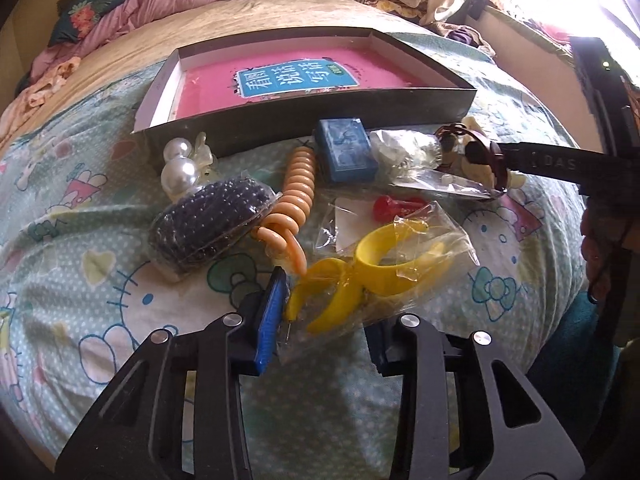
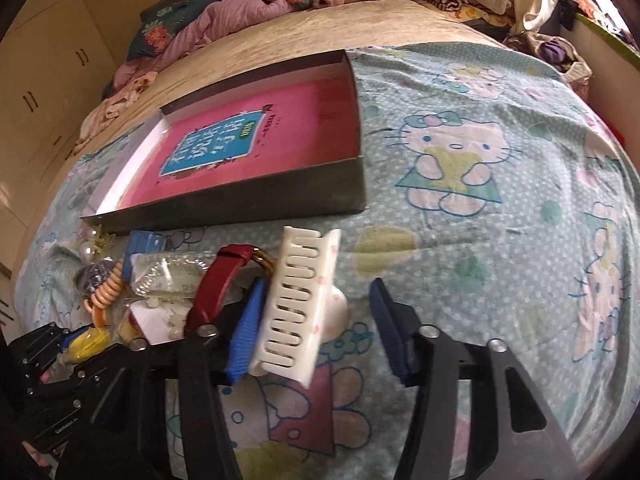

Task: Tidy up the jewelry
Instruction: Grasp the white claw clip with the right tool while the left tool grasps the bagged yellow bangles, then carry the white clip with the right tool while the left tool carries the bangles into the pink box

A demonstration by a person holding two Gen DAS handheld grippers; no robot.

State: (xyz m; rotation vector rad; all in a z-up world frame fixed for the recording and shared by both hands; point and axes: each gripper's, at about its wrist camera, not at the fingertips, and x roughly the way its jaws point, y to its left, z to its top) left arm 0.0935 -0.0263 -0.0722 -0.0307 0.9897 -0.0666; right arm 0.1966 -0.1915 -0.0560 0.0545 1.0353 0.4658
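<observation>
Jewelry lies in a heap on the bed before a shallow dark box [image 1: 304, 108] with a pink book inside. In the left wrist view I see pearl clips [image 1: 180, 168], a bag of dark beads [image 1: 208, 220], an orange coil bracelet [image 1: 298, 184], a blue case [image 1: 346, 150] and bagged yellow bangles [image 1: 380, 268]. My left gripper [image 1: 324, 320] is open around the yellow bangles' bag. My right gripper [image 2: 316, 316] is open, with a white hair claw [image 2: 298, 300] between its fingers against the left pad [image 2: 248, 328]. A red strap [image 2: 218, 288] lies beside it.
The box [image 2: 240, 196] also shows in the right wrist view, far left of centre. Hello Kitty bedsheet [image 2: 480, 168] stretches to the right. Piled clothes [image 1: 152, 4] line the far bed edge. Cupboards [image 2: 44, 80] stand at left.
</observation>
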